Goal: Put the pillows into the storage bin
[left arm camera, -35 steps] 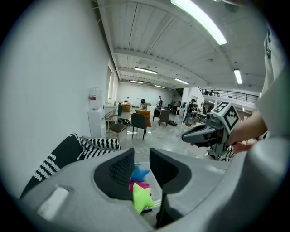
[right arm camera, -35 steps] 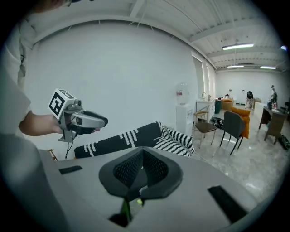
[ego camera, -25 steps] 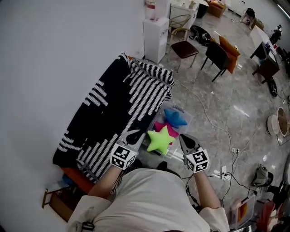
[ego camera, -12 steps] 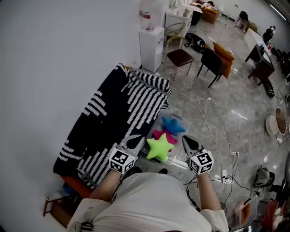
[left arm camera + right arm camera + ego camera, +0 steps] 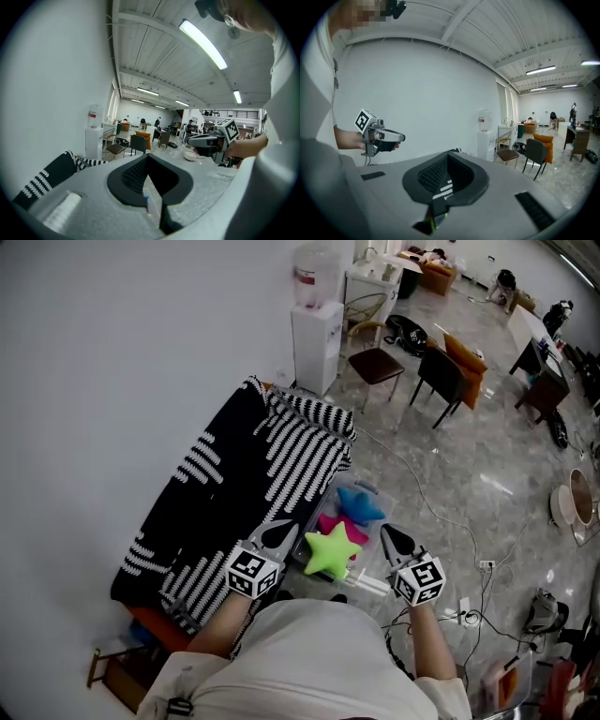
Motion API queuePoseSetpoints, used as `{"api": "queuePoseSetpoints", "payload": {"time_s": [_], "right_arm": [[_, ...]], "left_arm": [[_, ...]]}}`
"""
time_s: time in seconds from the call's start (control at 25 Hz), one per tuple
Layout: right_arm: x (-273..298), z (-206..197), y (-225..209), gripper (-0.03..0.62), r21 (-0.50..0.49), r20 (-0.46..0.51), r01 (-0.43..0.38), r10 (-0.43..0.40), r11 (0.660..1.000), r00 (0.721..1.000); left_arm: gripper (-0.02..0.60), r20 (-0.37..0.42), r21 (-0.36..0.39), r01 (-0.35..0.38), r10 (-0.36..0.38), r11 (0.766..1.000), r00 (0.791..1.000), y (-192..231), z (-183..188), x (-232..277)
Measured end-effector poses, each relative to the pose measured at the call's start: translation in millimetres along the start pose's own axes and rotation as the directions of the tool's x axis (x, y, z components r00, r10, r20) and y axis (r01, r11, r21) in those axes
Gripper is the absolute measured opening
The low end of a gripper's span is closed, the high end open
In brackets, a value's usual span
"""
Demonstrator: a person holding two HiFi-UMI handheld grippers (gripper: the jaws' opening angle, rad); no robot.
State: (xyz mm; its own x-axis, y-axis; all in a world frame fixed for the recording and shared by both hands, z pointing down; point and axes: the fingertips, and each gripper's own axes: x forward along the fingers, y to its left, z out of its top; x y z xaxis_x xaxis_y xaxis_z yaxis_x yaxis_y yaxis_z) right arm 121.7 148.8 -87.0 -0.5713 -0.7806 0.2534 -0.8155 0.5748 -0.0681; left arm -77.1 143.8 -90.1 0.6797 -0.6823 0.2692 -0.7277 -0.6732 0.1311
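L gripper (image 5: 283, 532) has its jaws closed together w/ nothing between them. Its own view shows the two dark pads meeting in a V w/ only a thin slit, and a sliver of pink and green shows through it from below. R gripper (image 5: 391, 538) reads the same: jaws together and empty, w/ a bit of b/w stripe and green visible through the slit. Both are held out in front of the person, one either side of the green star pillow (image 5: 331, 551), each just beside it, neither gripping it. That pillow lies on top in the clear storage bin (image 5: 379, 493), at the end nearest the person, partly over a pink pillow (image 5: 342, 523). A blue pillow (image 5: 361, 505) sits at the bin's far end, touching the pink one. The bin stands on the glossy grey floor (image 5: 487, 456), right beside a sofa covered w/ a black-and-white striped blanket (image 5: 239, 470) that runs along the white wall (image 5: 112, 381). Past the sofa a water dispenser (image 5: 314, 320) stands at the wall, then a brown chair (image 5: 375, 360) and dark chairs (image 5: 442, 371). Cables (image 5: 441, 512) trail over the floor to the R of the bin.
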Motion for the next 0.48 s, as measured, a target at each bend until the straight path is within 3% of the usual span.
{"api": "queuePoseSetpoints", "payload": {"time_s": [0.48], "right_arm": [[5.3, 0.4, -2.9, 0.003, -0.001, -0.003, 0.004, -0.004, 1.0, 1.0]], "left_arm": [[0.017, -0.001, -0.007, -0.006, 0.006, 1.0, 1.0, 10.3, 1.0, 3.1]]}}
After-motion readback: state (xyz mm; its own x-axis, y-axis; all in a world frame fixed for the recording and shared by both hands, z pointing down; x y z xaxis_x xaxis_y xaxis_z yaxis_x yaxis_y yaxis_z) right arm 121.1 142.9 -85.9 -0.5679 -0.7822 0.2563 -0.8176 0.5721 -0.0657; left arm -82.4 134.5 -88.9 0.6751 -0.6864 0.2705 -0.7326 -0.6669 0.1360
